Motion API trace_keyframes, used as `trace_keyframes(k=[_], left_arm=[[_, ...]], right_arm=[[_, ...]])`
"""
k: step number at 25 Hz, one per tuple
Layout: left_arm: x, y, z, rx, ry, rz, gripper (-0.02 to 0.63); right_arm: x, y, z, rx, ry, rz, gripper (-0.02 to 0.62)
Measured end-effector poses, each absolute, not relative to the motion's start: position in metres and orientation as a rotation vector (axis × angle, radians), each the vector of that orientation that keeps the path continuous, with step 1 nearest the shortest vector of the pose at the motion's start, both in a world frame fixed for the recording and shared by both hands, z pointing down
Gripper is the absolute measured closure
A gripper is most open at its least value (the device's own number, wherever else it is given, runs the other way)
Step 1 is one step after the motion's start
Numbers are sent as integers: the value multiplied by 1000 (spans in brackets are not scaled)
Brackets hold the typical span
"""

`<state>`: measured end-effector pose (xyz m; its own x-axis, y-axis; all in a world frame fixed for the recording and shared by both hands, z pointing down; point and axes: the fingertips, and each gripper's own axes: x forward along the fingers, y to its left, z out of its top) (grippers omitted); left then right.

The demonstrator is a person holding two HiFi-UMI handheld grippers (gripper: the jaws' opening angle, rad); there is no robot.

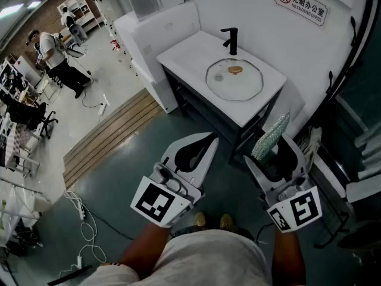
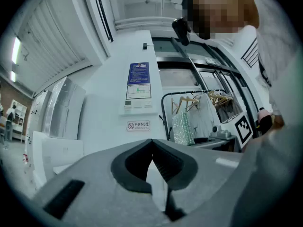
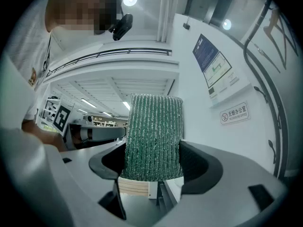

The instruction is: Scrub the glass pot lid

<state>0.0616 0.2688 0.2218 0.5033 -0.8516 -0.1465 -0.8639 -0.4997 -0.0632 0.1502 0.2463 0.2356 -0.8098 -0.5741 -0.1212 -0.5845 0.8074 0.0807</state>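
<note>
The glass pot lid (image 1: 234,80) lies flat on the white counter (image 1: 184,51), a golden knob (image 1: 236,70) at its centre. Both grippers hang in the air in front of the counter, well short of the lid. My left gripper (image 1: 207,140) (image 2: 152,144) is shut with nothing between its jaws. My right gripper (image 1: 271,151) (image 3: 154,157) is shut on a green scouring sponge (image 1: 271,134) (image 3: 154,136), which sticks out upright past the fingertips. That sponge (image 2: 182,129) also shows in the left gripper view.
A black faucet (image 1: 230,40) stands behind the lid. A no-smoking sign (image 1: 300,5) hangs on the white wall. A wooden floor strip (image 1: 113,133) and cables (image 1: 83,216) lie at the left. People (image 1: 56,55) work far off. A black rack (image 1: 348,70) stands right of the counter.
</note>
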Motion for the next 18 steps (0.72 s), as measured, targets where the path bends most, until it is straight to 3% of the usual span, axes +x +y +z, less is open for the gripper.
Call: trace_keyframes(k=[18], left_arm=[[32, 263, 220, -2587, 1496, 213, 591]], right_arm=[[137, 241, 239, -966, 2878, 111, 249]])
